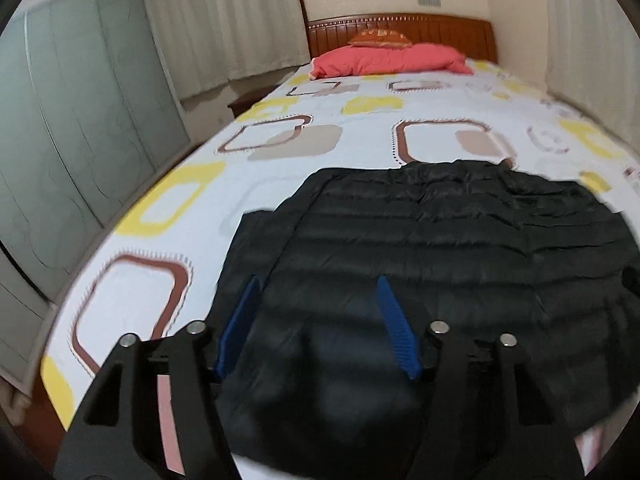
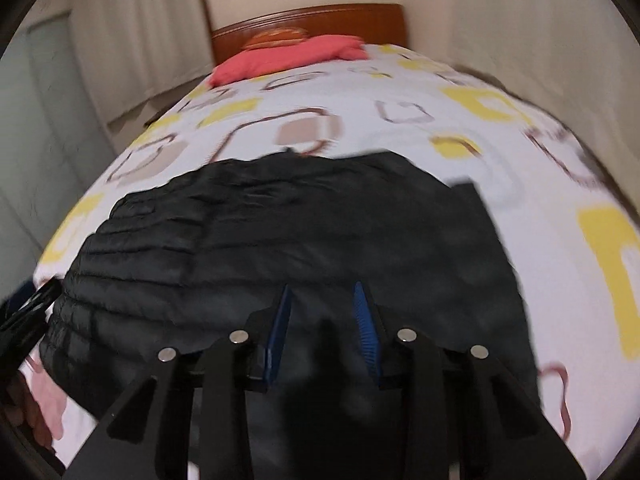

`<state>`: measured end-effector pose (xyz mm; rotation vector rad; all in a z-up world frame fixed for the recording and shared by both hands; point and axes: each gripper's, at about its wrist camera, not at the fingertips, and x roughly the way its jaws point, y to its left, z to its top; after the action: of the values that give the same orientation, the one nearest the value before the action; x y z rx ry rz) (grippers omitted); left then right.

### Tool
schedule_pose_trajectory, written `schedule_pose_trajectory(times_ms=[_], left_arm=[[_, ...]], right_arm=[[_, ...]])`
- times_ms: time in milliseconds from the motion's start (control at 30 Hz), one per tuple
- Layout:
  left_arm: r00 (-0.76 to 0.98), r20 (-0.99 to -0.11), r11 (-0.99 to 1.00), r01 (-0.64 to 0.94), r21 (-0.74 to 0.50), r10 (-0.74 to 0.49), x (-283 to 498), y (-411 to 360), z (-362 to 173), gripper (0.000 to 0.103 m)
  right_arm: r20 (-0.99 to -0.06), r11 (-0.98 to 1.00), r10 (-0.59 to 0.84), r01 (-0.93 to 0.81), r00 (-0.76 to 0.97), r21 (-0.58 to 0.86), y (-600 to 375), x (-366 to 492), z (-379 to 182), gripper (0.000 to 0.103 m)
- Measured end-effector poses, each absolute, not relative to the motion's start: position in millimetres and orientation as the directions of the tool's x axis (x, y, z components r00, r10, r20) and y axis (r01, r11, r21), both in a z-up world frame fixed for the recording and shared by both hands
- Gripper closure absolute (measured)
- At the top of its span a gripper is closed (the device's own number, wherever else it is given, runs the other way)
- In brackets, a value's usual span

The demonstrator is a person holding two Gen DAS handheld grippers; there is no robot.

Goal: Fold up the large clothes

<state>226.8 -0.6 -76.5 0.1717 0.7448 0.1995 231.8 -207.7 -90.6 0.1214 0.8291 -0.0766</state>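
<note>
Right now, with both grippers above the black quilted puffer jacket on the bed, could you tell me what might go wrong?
1. The black quilted puffer jacket looks slick and puffy; open pads on the left gripper or right gripper may slip off it.
2. A flat dark flap juts out at the jacket's edge and could spoil a fold.
3. Dragging may rumple the patterned white bedsheet.

Jacket hem: the black jacket (image 1: 420,240) is running under the gripper frames, its near edge hidden.
Right view: motion is blurring the bedsheet (image 2: 360,128) pattern.
Left edge: a dark object (image 2: 24,320) is being cropped, unidentifiable.
</note>
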Motion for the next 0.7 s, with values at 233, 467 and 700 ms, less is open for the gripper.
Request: schedule_pose_trajectory(times_ms=[233, 467, 700], left_arm=[[0.645, -0.667, 0.913, -0.127, 0.388, 0.373, 275, -33, -131, 0.055], [0.675, -0.630, 0.890, -0.091, 0.447, 0.385, 271, -50, -147, 0.078], [0.687, -0.628, 0.901, -0.093, 0.423, 0.365, 267, -45, -150, 0.079]], right_arm=[[-0.769, 0.991, -0.132, 0.073, 0.625, -0.111, -160, 268, -120, 0.069], [-0.758, 0.974, -0.212, 0.069, 0.617, -0.216, -142, 270, -142, 0.069], [-0.742, 0.977, -0.194, 0.061, 0.642, -0.204, -142, 267, -148, 0.069]])
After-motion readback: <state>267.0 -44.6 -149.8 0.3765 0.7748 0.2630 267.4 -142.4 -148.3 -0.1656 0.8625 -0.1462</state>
